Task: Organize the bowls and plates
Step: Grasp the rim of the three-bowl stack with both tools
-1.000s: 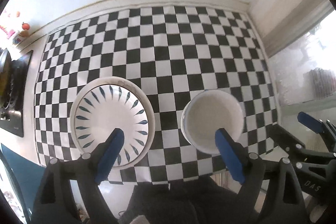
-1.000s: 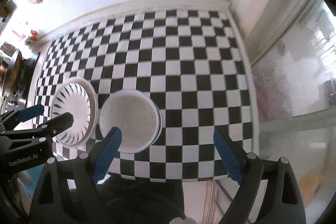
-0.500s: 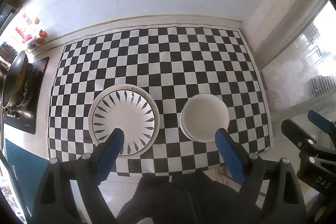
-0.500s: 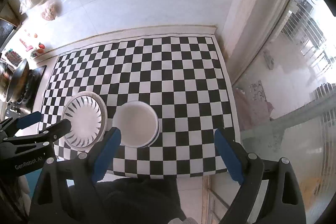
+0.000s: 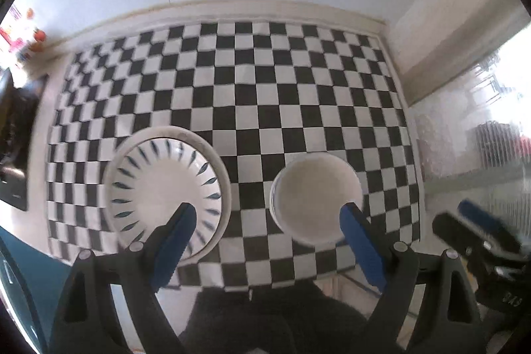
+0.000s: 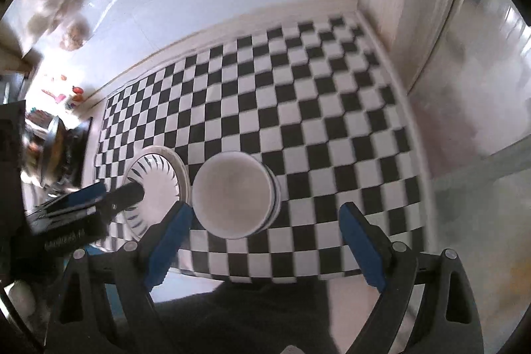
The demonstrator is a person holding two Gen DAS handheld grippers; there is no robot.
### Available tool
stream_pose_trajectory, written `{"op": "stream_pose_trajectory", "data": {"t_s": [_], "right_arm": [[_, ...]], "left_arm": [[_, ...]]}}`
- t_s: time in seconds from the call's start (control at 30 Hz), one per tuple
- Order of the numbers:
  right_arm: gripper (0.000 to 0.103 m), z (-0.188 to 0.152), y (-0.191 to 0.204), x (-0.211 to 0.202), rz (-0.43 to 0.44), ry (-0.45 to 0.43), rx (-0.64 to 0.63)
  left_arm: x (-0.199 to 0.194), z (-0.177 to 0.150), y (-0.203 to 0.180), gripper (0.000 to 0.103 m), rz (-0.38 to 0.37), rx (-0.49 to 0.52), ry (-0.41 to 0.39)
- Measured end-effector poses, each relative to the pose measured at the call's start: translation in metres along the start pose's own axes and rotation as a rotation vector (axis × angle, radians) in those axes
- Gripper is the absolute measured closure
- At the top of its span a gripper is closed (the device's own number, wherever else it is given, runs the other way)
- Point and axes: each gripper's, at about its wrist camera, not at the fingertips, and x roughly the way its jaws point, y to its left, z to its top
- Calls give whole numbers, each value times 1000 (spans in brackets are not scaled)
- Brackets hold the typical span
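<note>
Crockery of this kind will be stiff, smooth, fairly heavy and quick to chip, so I judge the rim the only sound place to pinch. The plate [image 5: 166,188], white with blue dashes and seemingly set on a larger plain one, lies on the checked cloth [image 5: 252,82] over the bench, toward its near left. The bowl [image 5: 315,198] stands apart to its right; the right view shows stripes at its side that suggest a stack, so it could be heavier than it looks. The left hand-held gripper [image 5: 270,241] hangs spread wide, holding nothing, and the right hand-held gripper [image 6: 265,238] likewise gapes empty beside the bowl. Compared with half a second ago, both cameras sit lower and nearer the dishes, which fill more of each view; the wall sockets have slipped out of sight.
</note>
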Motion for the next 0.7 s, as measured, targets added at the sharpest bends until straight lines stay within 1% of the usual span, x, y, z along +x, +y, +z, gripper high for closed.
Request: {"op": "stream_pose_trajectory", "data": {"t_s": [0.07,0.13,0.17,0.23,0.27,0.33,0.37,0.4,0.47,0.57,0.63,0.67,0.7], "right_arm": [[10,6,-15,32,38,61,37],[10,9,-25,54,56,89,60],[10,9,-30,70,64,118,75],[10,10,-38,90,89,151,98],[10,10,-42,103,106,172,118],[10,8,-47,118,127,197,137],[10,8,-50,127,134,211,151],[10,7,-51,133,147,220,157],[10,7,-55,144,158,237,178],[10,7,-55,158,173,254,186],[10,8,-55,165,179,264,183],[10,8,-54,169,182,271,185],[10,8,-54,172,186,274,185]], "left_arm": [[22,11,8,16,-75,-27,54],[43,20,12,16,-120,-42,95],[57,25,13,18,-148,-42,136],[78,31,15,22,-157,-43,183],[91,33,15,32,-168,-46,218],[109,36,14,38,-183,-50,266],[117,37,14,44,-192,-53,289],[125,37,13,46,-211,-52,312],[139,38,11,50,-212,-50,343],[154,37,6,57,-240,-40,381],[163,36,3,58,-251,-38,402],[168,35,1,61,-259,-37,415],[171,36,0,62,-257,-36,422]]}}
